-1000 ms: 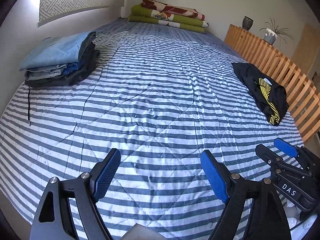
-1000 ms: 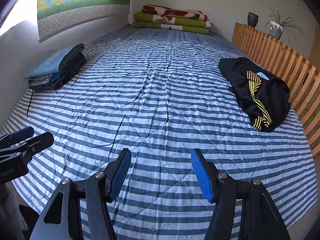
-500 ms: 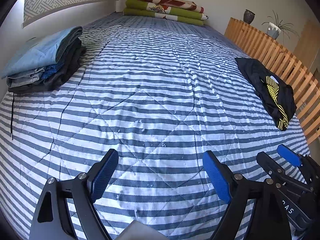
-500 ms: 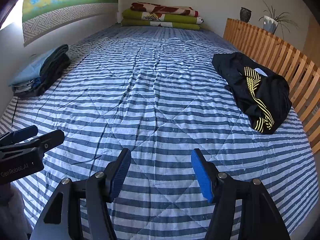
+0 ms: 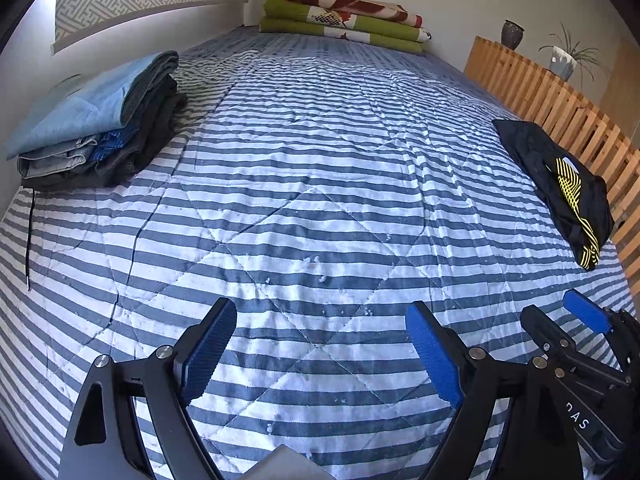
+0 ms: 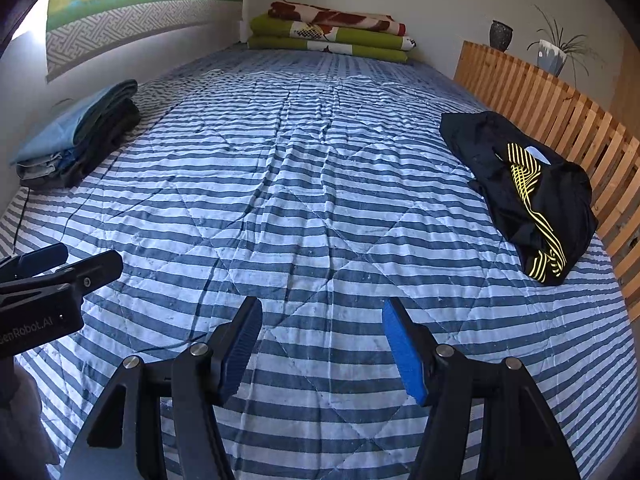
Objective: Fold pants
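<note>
Since the earlier frames both grippers have come lower and nearer the quilt (image 5: 320, 168), so the stripes fill more of each view and the folded stack (image 5: 96, 128) and the pants (image 6: 520, 192) sit closer. The left gripper (image 5: 320, 344) hangs over bare quilt with its jaws wide apart and nothing between them, about as wide as before. The right gripper (image 6: 322, 344) hangs likewise, jaws apart at a narrower gap and empty, unchanged in width. The 2 grippers are side by side, each showing at the edge of the other's view. The pants, black with yellow lines, lie crumpled on the bed's right side, just beside the wooden slat rail (image 6: 560, 120) and well apart from both grippers. The stack lies at the left edge by the wall. Between stack and pants the quilt is open and flat, with only light creases. At the far end folded blankets (image 6: 328, 32) rest against the wall. A dark vase (image 6: 501, 35) and a potted plant (image 6: 554, 56) stand behind the rail, and a green-bordered hanging (image 6: 132, 4) covers the left wall.
</note>
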